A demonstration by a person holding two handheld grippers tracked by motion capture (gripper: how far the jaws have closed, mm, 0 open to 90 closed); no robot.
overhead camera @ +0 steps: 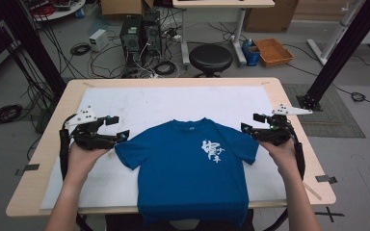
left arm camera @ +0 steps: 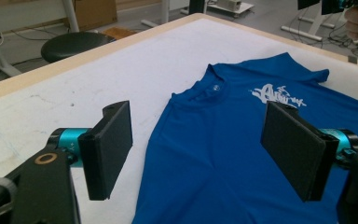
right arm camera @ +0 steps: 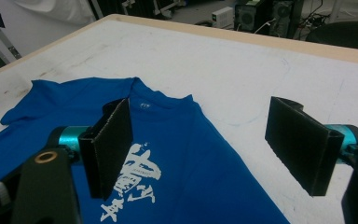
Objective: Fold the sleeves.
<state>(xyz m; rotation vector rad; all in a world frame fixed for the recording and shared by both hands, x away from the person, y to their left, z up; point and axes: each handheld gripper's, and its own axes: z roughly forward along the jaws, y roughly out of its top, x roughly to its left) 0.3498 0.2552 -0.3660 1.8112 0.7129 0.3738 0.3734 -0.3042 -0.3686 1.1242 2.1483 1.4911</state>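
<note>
T-shirt, blue with a white chest print, lies flat and face up on the white mat, its hem hanging over the mat's near edge. I hold the left gripper by its left sleeve and the right gripper by its right sleeve, both with jaws apart and empty. Beyond the shirt, on the floor, an orange crate sits; I cannot tell its contents.
</note>
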